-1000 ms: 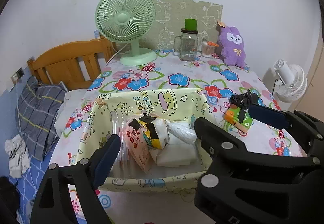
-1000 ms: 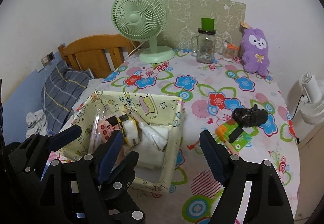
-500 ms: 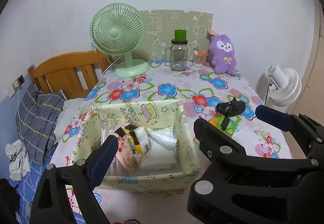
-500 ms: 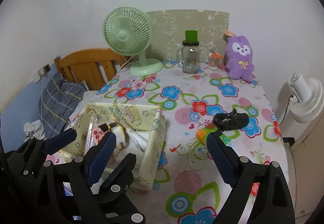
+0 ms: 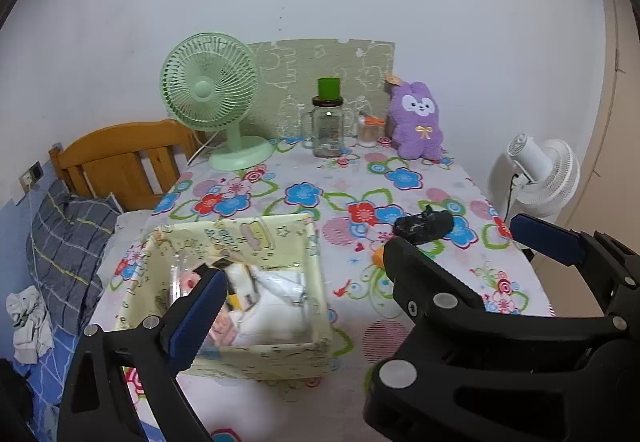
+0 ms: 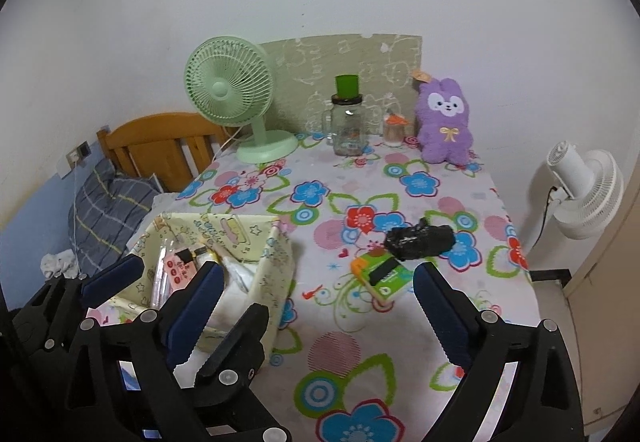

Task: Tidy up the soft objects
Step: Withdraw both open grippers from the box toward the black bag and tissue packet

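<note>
Tools both opening, left tool (image 5: 304,282) and right tool (image 6: 316,286) empty above the packed yellow basket (image 5: 320,270), so next looks like the black bundle (image 6: 420,242) right of that basket, needing a gentle pinch.

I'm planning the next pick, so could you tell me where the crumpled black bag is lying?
In the right wrist view the crumpled black bag lies right of centre on the flowered tablecloth, just behind the green packet.
</note>
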### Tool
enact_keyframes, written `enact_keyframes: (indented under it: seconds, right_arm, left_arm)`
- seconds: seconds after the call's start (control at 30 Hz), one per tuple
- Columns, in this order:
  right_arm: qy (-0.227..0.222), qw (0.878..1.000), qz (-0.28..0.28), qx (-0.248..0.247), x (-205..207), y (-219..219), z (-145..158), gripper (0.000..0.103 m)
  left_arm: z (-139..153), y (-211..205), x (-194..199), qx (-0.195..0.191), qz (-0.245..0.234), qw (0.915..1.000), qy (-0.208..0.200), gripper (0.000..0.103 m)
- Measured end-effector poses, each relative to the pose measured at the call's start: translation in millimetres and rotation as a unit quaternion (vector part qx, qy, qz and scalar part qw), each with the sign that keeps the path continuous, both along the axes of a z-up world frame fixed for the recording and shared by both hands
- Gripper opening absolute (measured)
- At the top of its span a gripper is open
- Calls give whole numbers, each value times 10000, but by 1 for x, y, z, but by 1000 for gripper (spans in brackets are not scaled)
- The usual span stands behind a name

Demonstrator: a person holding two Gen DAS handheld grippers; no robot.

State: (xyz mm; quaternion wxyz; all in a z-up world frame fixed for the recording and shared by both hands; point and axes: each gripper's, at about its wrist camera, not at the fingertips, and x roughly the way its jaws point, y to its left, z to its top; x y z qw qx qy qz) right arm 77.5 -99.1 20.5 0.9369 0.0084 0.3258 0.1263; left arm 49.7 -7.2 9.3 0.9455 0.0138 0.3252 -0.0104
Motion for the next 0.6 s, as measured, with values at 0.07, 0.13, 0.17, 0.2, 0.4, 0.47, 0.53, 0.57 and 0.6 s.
enact_keyframes:
  seconds: [0.07, 0.13, 0.17, 0.2, 0.4, 0.47, 0.53, 0.57, 0.6]
  right_arm:
    - [-8, 10000, -56, -1, -1, -6, 1, 98]
    - [-15, 10000, -98, 1, -2, -11, 1, 98]
    - [-14, 9999, -126, 10, -2, -15, 1, 98]
    - [-17, 9999, -145, 13, -1, -18, 1, 98]
    - [-70, 9997, -236, -56, 2, -35, 2, 99]
    - [-74, 9996, -271, -64, 3, -40, 1, 99]
    - [-82, 9995, -302, -67, 5, -45, 1, 99]
    - [-83, 9994, -315, -69, 6, -47, 0, 99]
    - [-80, 9994, -329, -74, 7, -50, 0, 99]
  left_arm:
    - [0, -7, 0, -11, -42, 10000, 11, 99]
    - [1, -12, 0, -1, -67, 10000, 5, 99]
    - [1, -14, -1, 4, -78, 10000, 1, 99]
    - [1, -18, 0, 10, -94, 10000, 0, 99]
    - [1, -33, 3, -26, -90, 10000, -34, 99]
    - [1, -38, 5, -33, -105, 9999, -38, 99]
    - [0, -43, 7, -44, -130, 9999, -30, 99]
    - [0, -45, 8, -51, -140, 9999, -24, 99]
    - [-1, -48, 10, -56, -150, 9999, -18, 99]
